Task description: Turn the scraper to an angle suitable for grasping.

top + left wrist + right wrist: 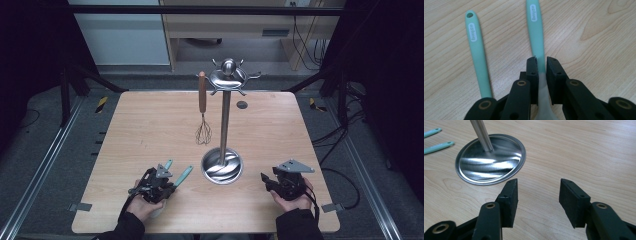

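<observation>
Left claw: jaws drawn in on the neck of a mint-green utensil, pads pressing it from both sides. No gap seen between pads and handle.

Held utensil: slim mint-green handle, smooth, with a white oval label carrying printed lettering near its far end. Toward the claw the green fades into a pale, translucent, wider section that passes between the jaws; the working end is hidden under the claw. Handle lies flat on the tabletop, pointing away from the claw.

Second mint-green utensil: same colour and label, with a hang hole at the tip. Lies on the tabletop just beside the held one, on its left in the left gripper view, apart from it and untouched.

Landmark: steel utensil stand, round dished base, upright pole, hooked crown. Both green utensils lie just left of the stand's base in the high view. A whisk with a brown handle hangs from the crown, left of the pole.

Right claw: jaws wide apart, holding nothing, bare wood between them; near the stand's base on the opposite side.
</observation>
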`<state>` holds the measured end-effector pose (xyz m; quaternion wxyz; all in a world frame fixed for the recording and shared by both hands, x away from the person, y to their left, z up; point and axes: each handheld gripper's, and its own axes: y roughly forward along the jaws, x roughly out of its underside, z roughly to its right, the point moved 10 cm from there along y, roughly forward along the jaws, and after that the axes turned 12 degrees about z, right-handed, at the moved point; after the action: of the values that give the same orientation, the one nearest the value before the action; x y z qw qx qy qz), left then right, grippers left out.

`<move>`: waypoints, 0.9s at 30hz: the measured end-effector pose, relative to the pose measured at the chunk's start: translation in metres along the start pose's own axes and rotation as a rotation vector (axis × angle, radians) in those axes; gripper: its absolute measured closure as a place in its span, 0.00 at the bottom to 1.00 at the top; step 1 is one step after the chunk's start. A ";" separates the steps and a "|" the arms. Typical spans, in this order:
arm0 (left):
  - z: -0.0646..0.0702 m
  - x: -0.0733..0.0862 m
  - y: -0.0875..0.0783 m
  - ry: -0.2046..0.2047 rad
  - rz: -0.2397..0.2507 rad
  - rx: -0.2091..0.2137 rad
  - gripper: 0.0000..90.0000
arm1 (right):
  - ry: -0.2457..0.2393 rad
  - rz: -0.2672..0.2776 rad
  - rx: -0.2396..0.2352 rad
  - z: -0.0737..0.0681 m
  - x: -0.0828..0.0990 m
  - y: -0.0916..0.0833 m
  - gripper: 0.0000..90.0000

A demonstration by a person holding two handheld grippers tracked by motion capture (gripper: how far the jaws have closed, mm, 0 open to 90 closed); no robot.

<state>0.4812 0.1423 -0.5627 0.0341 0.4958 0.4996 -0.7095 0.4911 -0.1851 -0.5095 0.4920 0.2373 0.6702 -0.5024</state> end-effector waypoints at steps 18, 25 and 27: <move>0.002 0.008 -0.007 -0.006 -0.053 -0.036 0.88 | 0.003 -0.002 -0.003 0.000 0.000 0.000 0.55; 0.003 0.006 -0.004 0.006 -0.074 -0.042 0.90 | 0.008 -0.007 -0.004 -0.001 0.000 0.000 0.55; 0.002 0.006 -0.004 -0.003 -0.072 -0.032 0.90 | 0.005 -0.006 -0.005 -0.001 0.001 0.000 0.55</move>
<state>0.4745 0.1455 -0.5638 0.0171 0.4758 0.5284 -0.7030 0.4907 -0.1843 -0.5102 0.4893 0.2352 0.6734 -0.5018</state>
